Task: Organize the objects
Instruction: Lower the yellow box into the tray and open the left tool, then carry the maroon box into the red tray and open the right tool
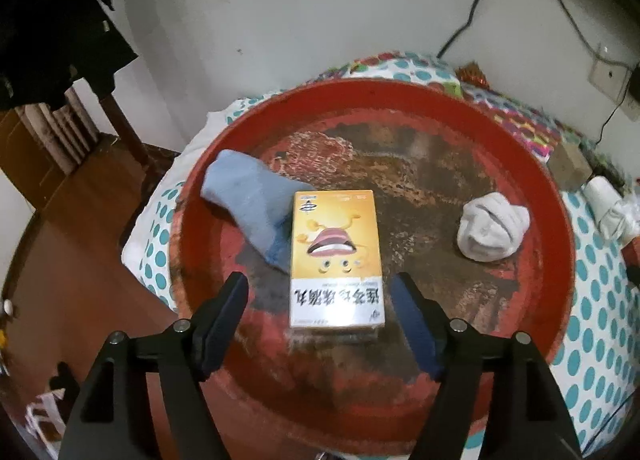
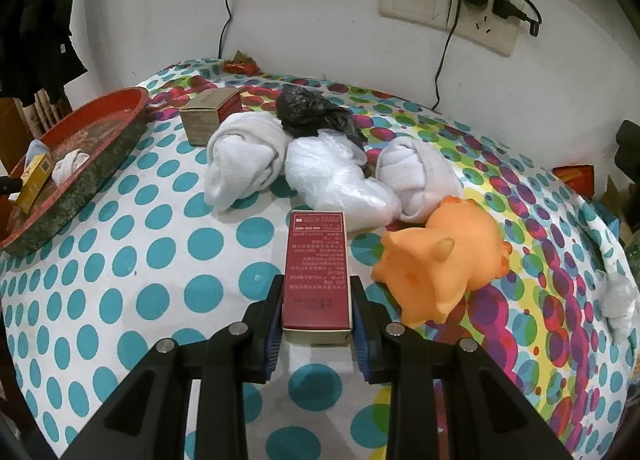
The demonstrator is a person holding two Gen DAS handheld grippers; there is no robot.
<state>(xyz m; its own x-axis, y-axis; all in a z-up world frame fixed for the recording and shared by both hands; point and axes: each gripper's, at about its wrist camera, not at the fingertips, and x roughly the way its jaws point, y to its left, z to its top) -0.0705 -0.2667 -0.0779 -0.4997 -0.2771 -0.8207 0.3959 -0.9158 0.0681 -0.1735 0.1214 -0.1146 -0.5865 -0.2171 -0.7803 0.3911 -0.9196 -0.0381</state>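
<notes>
A: What did the red tray [image 1: 560,196] hold?

B: A blue sock [image 1: 248,204], a white sock [image 1: 492,232] and the yellow box [image 1: 336,252], apparently sorted there. My left gripper [image 1: 320,324] hung wide open and empty near that box.

A: And the right?

B: My right gripper [image 2: 316,324] was clamped on the maroon box [image 2: 316,272], which lay on the dotted cloth, probably tray-bound. Only that view showed the orange toy [image 2: 444,256] to its right.

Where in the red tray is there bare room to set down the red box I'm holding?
The right gripper holds the red box. In the red tray, bare floor lies between the yellow box and the white sock, and behind both. The left part is crowded: the blue sock touches the yellow box.
</notes>
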